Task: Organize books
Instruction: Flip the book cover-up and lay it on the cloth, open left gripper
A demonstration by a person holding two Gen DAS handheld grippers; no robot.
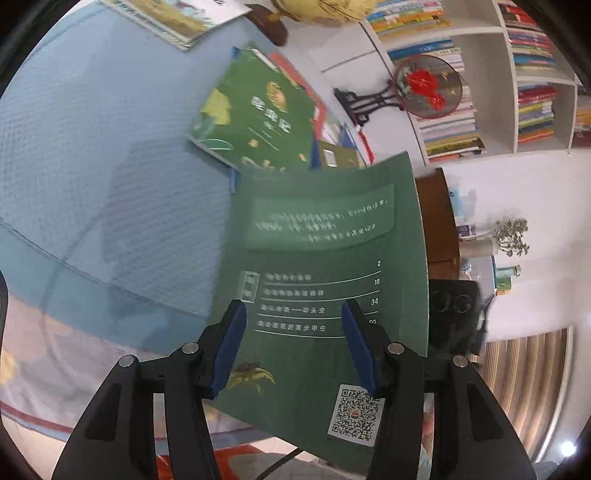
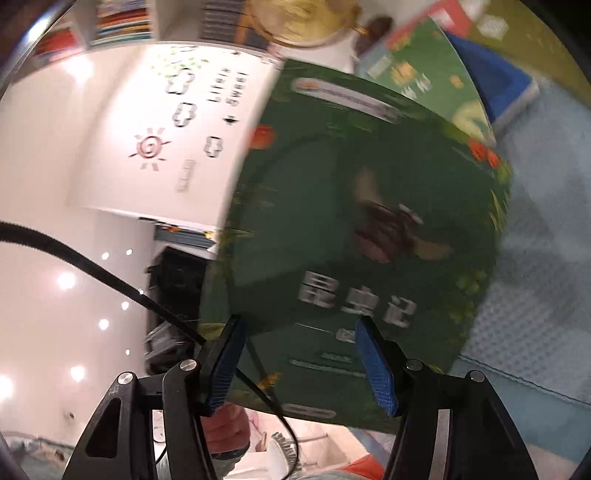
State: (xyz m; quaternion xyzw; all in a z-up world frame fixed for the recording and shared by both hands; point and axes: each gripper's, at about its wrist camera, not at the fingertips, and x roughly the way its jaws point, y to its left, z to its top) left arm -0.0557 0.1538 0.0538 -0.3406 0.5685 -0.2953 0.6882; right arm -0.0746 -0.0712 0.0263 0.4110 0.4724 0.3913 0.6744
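Observation:
A thin green book [image 1: 321,266] is held in the air between the two grippers, past the table's edge. The left wrist view shows its back cover with contents list and QR code. The right wrist view shows its front cover [image 2: 369,229], blurred. My left gripper [image 1: 293,343] has its blue fingers wide apart with the book lying between them. My right gripper [image 2: 299,354] is likewise wide apart around the book's edge. A stack of books, green one on top [image 1: 255,114], lies on the blue tablecloth [image 1: 92,147].
A white bookshelf [image 1: 495,74] full of books stands behind the table. A round embroidered fan on a dark stand [image 1: 424,86] and a globe [image 1: 321,11] sit nearby. More books [image 1: 170,18] lie at the far edge. A cable [image 2: 110,273] crosses the right view.

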